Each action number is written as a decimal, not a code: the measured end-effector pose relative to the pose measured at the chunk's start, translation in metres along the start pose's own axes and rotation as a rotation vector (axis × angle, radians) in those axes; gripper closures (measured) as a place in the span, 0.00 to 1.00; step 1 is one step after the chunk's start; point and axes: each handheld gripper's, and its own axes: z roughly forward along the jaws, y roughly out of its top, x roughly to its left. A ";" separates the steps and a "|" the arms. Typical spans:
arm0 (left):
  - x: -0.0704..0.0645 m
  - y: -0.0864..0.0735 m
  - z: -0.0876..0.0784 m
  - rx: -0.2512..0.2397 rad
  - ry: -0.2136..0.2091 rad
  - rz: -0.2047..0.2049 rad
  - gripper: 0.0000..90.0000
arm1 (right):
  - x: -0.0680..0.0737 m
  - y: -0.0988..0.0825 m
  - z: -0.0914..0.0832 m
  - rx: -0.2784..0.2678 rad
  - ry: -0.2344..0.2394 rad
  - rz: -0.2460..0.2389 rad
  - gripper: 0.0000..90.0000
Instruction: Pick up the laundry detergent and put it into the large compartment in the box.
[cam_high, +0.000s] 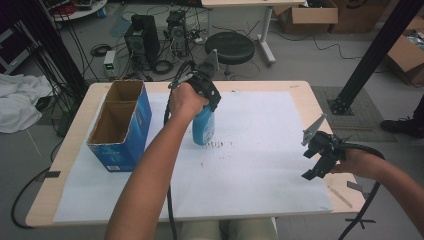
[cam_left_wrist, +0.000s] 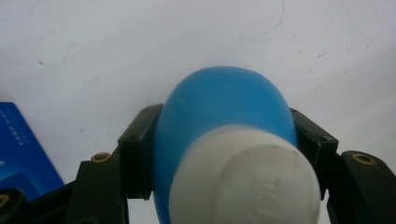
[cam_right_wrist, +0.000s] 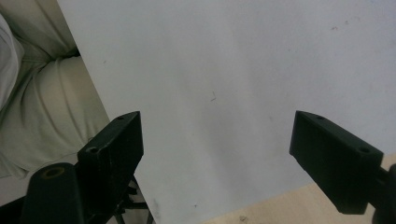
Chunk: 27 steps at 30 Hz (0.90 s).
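Two grippers are at work over the wooden table (cam_high: 300, 90) with its white paper sheet (cam_high: 260, 165), and only one has anything in it. The left gripper (cam_high: 206, 95) comes down from above with its jaws clamped on either side of the upright blue plastic bottle with a white cap (cam_high: 203, 127), just below the cap; in the left gripper view the black pads (cam_left_wrist: 135, 154) press the blue shoulder from both sides and the cap faces the camera. That bottle stands on the sheet near the middle of the table, toward the far edge, its long axis vertical. Just to its left sits the open blue cardboard box with two compartments (cam_high: 120, 125), near the left edge, both compartments looking empty from here. If the bottle is meant for the box, I'd judge a lift over the near wall is what matters, since that wall is between them. The right gripper (cam_high: 320, 155) hangs near the right edge, jaws wide apart and holding nothing, well away from the bottle.
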 end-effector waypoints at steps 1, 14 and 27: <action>0.001 0.000 -0.006 -0.006 0.000 -0.005 0.42 | 0.000 0.000 0.000 -0.001 -0.002 -0.003 0.19; 0.012 0.000 -0.053 -0.018 0.018 -0.032 0.42 | 0.003 0.005 0.002 0.010 0.007 0.001 0.19; 0.028 -0.007 -0.093 -0.036 0.022 -0.070 0.42 | 0.003 0.010 0.003 0.010 0.008 -0.017 0.19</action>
